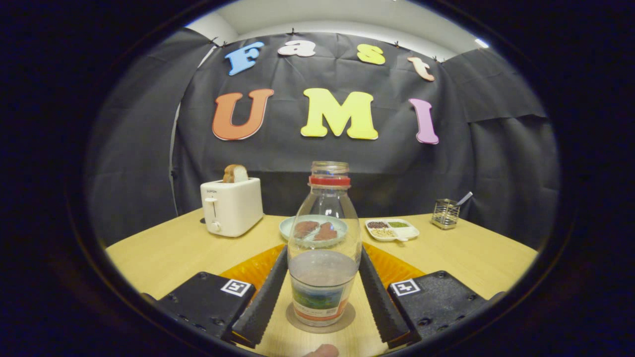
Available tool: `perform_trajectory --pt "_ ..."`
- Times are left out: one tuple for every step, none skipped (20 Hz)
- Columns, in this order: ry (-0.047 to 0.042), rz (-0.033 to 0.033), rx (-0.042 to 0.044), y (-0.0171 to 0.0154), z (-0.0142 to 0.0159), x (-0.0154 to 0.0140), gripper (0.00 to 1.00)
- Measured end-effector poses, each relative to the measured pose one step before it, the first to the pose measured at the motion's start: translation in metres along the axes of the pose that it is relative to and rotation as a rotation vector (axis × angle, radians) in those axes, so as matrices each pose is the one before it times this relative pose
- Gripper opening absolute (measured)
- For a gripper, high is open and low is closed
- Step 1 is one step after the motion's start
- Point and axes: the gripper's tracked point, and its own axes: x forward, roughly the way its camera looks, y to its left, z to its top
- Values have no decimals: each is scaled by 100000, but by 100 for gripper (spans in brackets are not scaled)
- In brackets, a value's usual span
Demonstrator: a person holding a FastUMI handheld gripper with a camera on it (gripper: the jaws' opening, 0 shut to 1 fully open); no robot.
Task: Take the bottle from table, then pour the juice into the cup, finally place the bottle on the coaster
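One bottle [324, 243] stands upright on one round coaster [320, 320] on the table [163, 253], between the gripper [322, 287] fingers, which stand apart either side, barely clear. Beyond: one toaster [231, 206] far left, one plate [313, 227], one sectioned dish [392, 229], one utensil holder [445, 213] far right.

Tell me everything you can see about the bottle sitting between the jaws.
The bottle is clear, glass or plastic, with a red ring at its open neck and no cap. It stands upright on a round coaster, holding clear liquid to less than half its height, with a colourful label around its base. The gripper has a finger at each side, close to the bottle's walls; whether they press on it cannot be told.
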Motion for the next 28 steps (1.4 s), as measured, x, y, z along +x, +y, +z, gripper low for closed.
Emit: perform_trajectory --pt "-514 161 -73 45 370 -284 92" --pt "-128 -237 141 7 332 -295 92" --pt "-3 -308 452 -162 167 -271 93" --pt "281 -595 594 -114 168 -315 93" --pt "129 443 657 22 250 -307 93" --pt "250 1026 566 175 435 -286 94" --pt "208 383 268 -13 424 -427 95" --pt "-143 211 -55 -74 704 -552 95" --pt "-372 -35 -676 -87 892 -621 95" --pt "-1180 -561 -961 -187 1193 -679 96" --pt "-1470 -1006 -741 -362 1237 -673 96" --pt "-1080 -471 103 -197 1202 -727 97" --pt "-864 -27 417 -72 1078 -777 99" --pt "-194 357 603 2 1068 -800 100" --pt "439 1322 -255 70 802 -841 100" --pt "877 2624 -357 443 572 -954 100" --pt "616 1191 -385 -19 643 -1099 100" --pt "-69 -757 -608 -259 665 -1077 100" --pt "-749 -1774 -806 -567 627 -1258 100" --pt "-475 -1625 -1579 -386 683 -1072 100" --pt "409 -2290 -1729 -481 194 -1104 100" --pt "186 -1530 -1905 -372 391 -1262 100" --pt "-290 -217 -2366 -40 494 -1268 100" --pt "288 -1444 -2137 -251 319 -1194 100" --pt "479 -1935 -2236 -735 0 -1176 100" --pt "1429 -2295 -1408 -519 -18 -941 100" --pt "907 -414 -999 -110 -41 -962 100" --pt "-580 835 -745 230 269 -793 100"
